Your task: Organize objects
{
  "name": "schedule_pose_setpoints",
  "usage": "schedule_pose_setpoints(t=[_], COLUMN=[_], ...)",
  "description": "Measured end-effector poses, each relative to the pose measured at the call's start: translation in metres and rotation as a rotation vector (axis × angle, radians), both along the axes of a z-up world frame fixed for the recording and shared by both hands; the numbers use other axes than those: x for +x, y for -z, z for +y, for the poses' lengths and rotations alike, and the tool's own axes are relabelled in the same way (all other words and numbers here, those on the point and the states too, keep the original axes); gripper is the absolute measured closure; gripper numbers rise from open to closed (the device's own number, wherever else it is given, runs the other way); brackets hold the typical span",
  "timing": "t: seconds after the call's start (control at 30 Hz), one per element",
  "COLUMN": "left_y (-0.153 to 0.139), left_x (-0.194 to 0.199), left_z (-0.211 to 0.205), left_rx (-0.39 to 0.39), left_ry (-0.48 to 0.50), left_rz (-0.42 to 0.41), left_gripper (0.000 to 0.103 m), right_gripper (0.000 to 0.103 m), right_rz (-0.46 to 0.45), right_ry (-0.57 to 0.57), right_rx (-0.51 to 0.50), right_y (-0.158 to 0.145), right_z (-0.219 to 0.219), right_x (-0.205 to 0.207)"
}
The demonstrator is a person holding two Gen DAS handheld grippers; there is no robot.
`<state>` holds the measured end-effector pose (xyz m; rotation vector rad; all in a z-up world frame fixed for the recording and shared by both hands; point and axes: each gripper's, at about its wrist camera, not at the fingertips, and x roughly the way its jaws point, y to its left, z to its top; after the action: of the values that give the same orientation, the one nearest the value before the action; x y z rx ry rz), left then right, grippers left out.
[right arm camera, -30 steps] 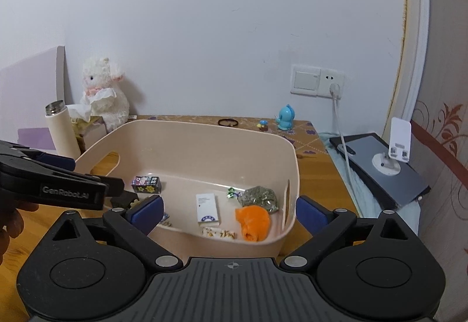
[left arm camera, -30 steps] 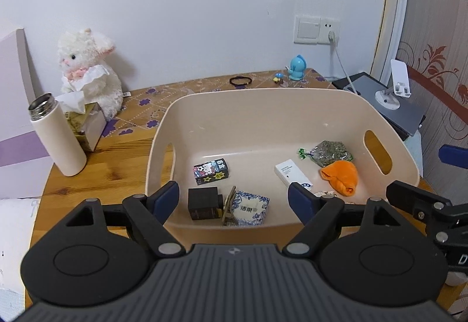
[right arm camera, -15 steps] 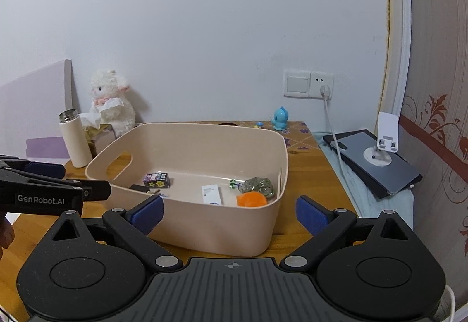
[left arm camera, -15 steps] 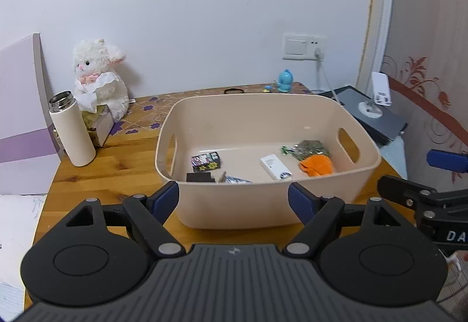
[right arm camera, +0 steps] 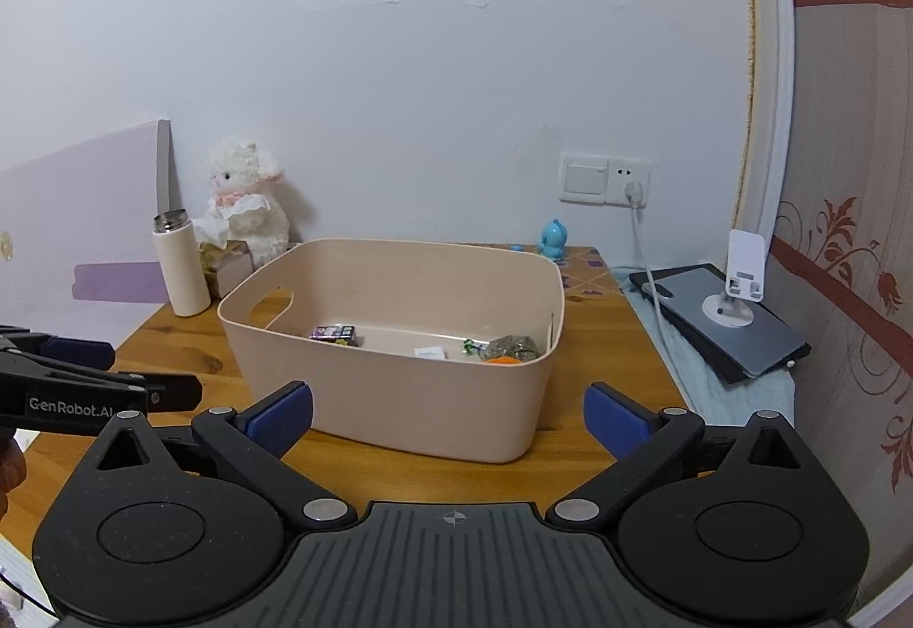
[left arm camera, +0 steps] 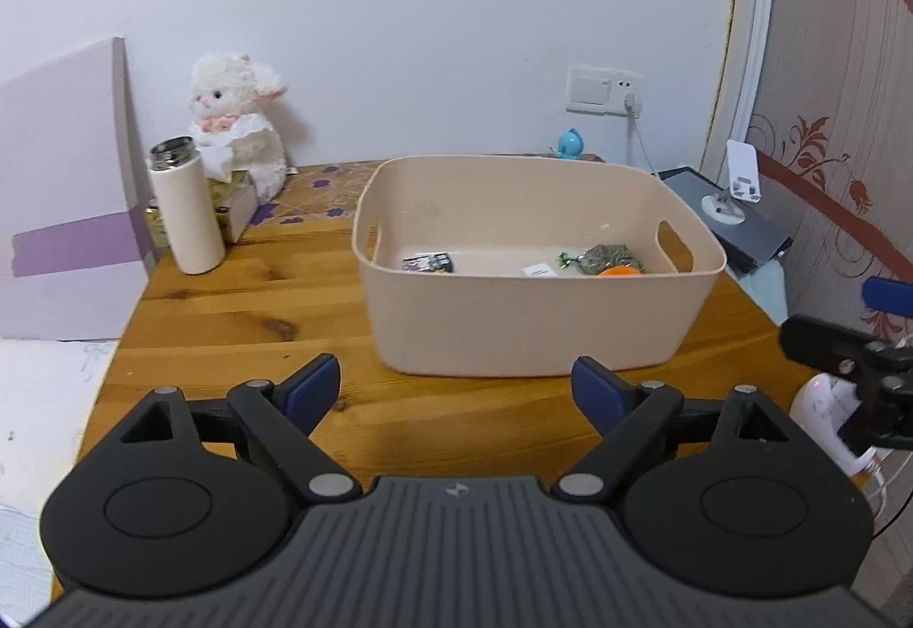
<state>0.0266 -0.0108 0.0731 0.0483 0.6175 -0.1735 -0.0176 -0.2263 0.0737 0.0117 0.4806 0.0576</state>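
Both grippers, left gripper [left arm camera: 456, 385] and right gripper [right arm camera: 448, 414], hang wide open and empty over the wooden table's [left arm camera: 257, 308] near edge, the left's jaws having just widened, facing the beige plastic bin [left arm camera: 530, 320]

1. Wooden table [left arm camera: 257, 308], knotty pine look, with a purple-flower patterned strip along the back edge.
2. Beige plastic bin [left arm camera: 530, 325] with cut-out handles sits right-of-centre, near the table's right edge.
3. White insulated bottle [left arm camera: 187, 214] stands upright toward the back left corner.
4. Tissue box [left arm camera: 237, 200] is just beside the bottle, a white plush bunny [left arm camera: 242, 126] right behind it at the back edge.
5. Little blue figurine [right arm camera: 552, 238] is at the back right corner, well apart from the bottle.
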Motion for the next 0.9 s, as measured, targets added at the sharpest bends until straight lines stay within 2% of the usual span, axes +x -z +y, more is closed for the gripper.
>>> schedule_pose_setpoints(t=[0.33,0.6,0.9], left_y=[0.005,0.004,0.002], left_x=[-0.033,-0.058,-0.077], left_z=[0.004,0.013,0.009], left_rx=[0.030,0.019,0.022], left_ry=[0.025,0.034,0.065], left_rz=[-0.008,-0.019,-0.031], left_gripper=[0.013,0.013,0.011], right_gripper=[0.000,0.000,0.000], right_rz=[0.003,0.041,0.059], right_ry=[0.013,0.042,0.063], right_rx=[0.013,0.037,0.015], right_y=[0.003,0.013,0.018], right_z=[0.003,0.001,0.003], right_x=[-0.031,-0.053,-0.076])
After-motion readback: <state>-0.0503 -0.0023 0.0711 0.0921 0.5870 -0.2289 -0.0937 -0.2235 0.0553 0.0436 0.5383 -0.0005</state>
